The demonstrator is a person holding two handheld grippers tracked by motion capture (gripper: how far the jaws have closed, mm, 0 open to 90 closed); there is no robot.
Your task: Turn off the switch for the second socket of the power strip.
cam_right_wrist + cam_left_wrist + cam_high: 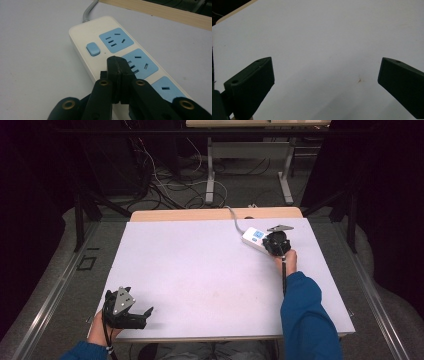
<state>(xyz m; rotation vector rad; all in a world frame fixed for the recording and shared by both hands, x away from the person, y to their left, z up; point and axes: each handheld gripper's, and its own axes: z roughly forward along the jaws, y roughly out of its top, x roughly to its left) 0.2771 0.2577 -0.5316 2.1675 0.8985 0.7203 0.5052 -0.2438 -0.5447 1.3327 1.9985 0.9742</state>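
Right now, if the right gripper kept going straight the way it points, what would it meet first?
The right gripper, jaws shut, points down at the white power strip. It would likely meet the strip's top by the middle blue socket, just short of the blue switch; the remaining gap is unclear.

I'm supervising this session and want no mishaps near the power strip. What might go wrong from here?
1. The shut right claw hangs over the white power strip with blue sockets, beside its blue switch; a slip might jab a socket.
2. The strip lies loose, so a push may slide it or tug its grey cable.
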